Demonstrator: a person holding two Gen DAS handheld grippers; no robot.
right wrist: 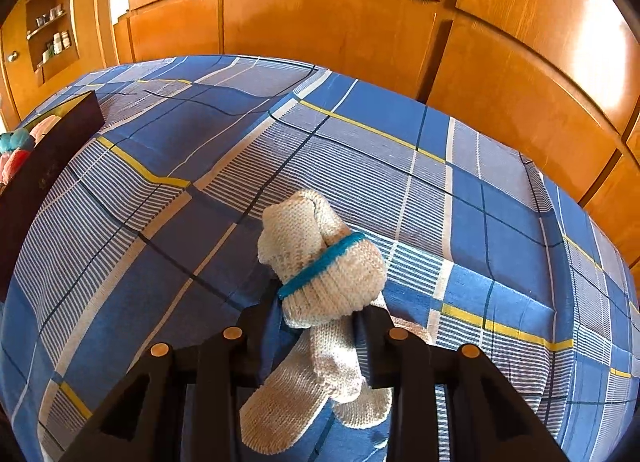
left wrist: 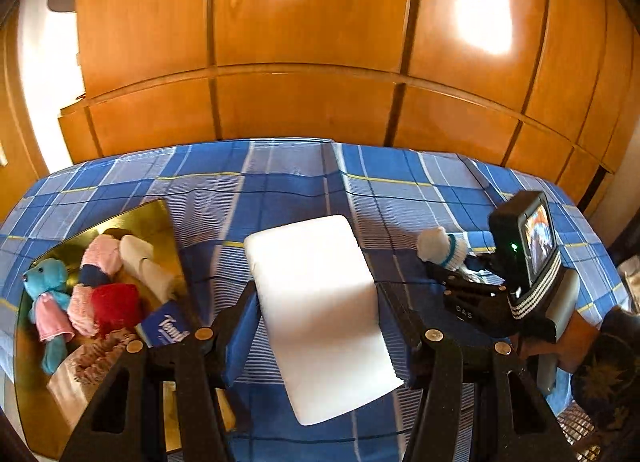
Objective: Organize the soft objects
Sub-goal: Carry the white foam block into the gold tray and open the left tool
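Glossy wooden wardrobe (left wrist: 304,37) – sunlit patches – behind blue plaid bed cover (right wrist: 360,165).

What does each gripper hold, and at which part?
Left gripper: white foam block, by its long sides. Right gripper: knitted glove, near its cuff.

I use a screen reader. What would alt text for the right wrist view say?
The right gripper grips a white knitted sock bundle with a blue band, above a blue plaid bedsheet; wooden wardrobe doors stand behind.

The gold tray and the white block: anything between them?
Left wrist view: only bare checked bedsheet between gold tray and white block.
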